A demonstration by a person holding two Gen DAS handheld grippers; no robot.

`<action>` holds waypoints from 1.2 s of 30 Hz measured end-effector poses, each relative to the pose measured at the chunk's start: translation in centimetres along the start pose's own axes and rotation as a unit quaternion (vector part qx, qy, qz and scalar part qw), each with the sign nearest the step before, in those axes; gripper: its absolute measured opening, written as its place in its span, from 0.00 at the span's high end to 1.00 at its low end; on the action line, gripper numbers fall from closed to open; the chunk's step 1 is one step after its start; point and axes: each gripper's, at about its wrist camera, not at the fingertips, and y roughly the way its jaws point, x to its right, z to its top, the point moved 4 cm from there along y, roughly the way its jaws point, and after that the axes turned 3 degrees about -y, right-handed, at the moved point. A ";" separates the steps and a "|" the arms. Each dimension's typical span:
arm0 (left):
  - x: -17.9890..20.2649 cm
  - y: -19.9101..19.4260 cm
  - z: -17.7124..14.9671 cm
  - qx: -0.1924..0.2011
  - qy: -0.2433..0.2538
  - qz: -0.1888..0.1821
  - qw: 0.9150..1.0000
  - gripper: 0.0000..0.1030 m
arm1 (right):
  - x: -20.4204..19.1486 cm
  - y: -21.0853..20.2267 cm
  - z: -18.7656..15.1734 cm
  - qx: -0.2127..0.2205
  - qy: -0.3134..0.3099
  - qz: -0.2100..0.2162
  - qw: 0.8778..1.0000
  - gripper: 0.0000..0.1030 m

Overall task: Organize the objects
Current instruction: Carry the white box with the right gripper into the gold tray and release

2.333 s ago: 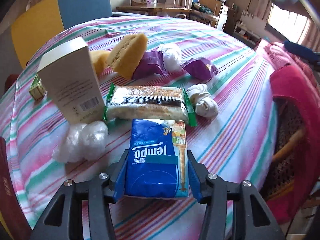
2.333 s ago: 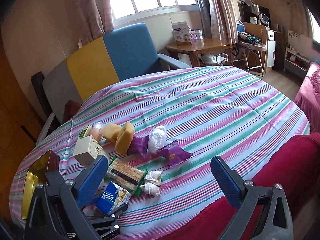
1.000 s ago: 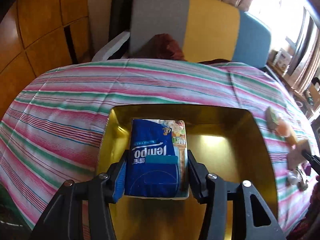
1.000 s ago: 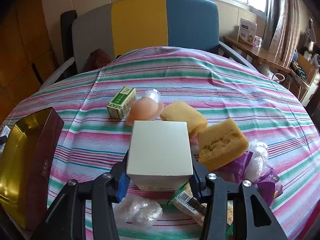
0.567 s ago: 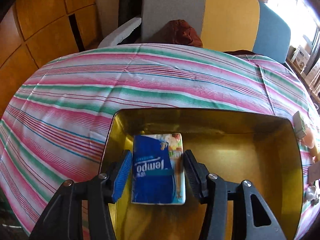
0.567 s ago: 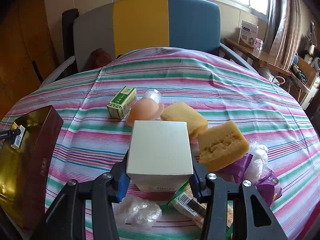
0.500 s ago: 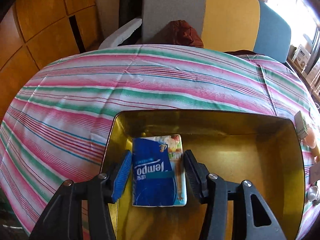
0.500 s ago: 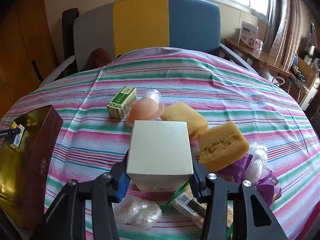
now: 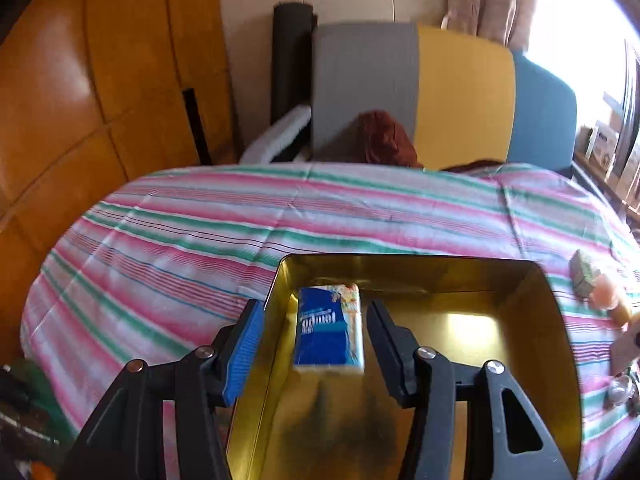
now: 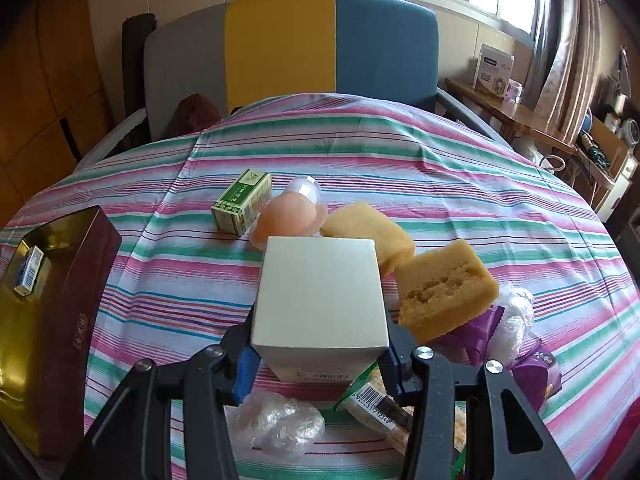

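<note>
The left gripper [image 9: 314, 340] is hovering over the near left corner of the gold-lined, maroon-sided rectangular tin box [image 9: 520, 284], its jaws standing apart and touching nothing. The blue plastic-wrapped Tempo tissue pack [image 9: 329, 330] is lying flat on the box's floor, close to the box's left wall, in the gap between the parted blue-padded fingers [image 9: 244, 350]. The box is sitting on the pink, green and white striped tablecloth [image 9: 192, 240].

The right gripper [image 10: 318, 354] is clamped on the plain white cardboard carton [image 10: 320, 300], its pads pressing both sides near the carton's base. Behind the carton, a small green-and-white paper box [image 10: 242, 202] is lying just beside a peach-coloured rounded item with a clear cap [image 10: 290, 216]. Two yellow sponge blocks [image 10: 444, 288] are resting to the right of the carton, with purple foil packets [image 10: 534, 368] beyond them. A crumpled clear plastic wrap [image 10: 280, 424] and a barcoded snack bar in a green-edged wrapper [image 10: 380, 404] are lying in front of the carton. The tin box is standing well to the carton's left.
</note>
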 end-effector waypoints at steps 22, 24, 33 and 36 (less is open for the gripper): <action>1.4 -11.1 -5.5 0.027 -0.019 -0.031 0.999 0.47 | -0.8 -0.5 -0.1 0.003 0.005 -0.008 1.000 0.52; 1.3 -11.1 -5.9 0.024 -0.020 -0.033 0.999 0.47 | -1.1 -1.1 0.3 0.012 0.003 -0.008 1.000 0.52; -0.2 -11.0 -7.9 0.010 -0.027 -0.030 0.999 0.47 | -6.6 -6.1 2.9 0.060 -0.035 0.049 0.996 0.52; -1.0 -11.1 -8.4 0.009 -0.034 -0.030 0.999 0.47 | -10.4 -7.7 3.4 0.065 -0.062 0.100 0.991 0.52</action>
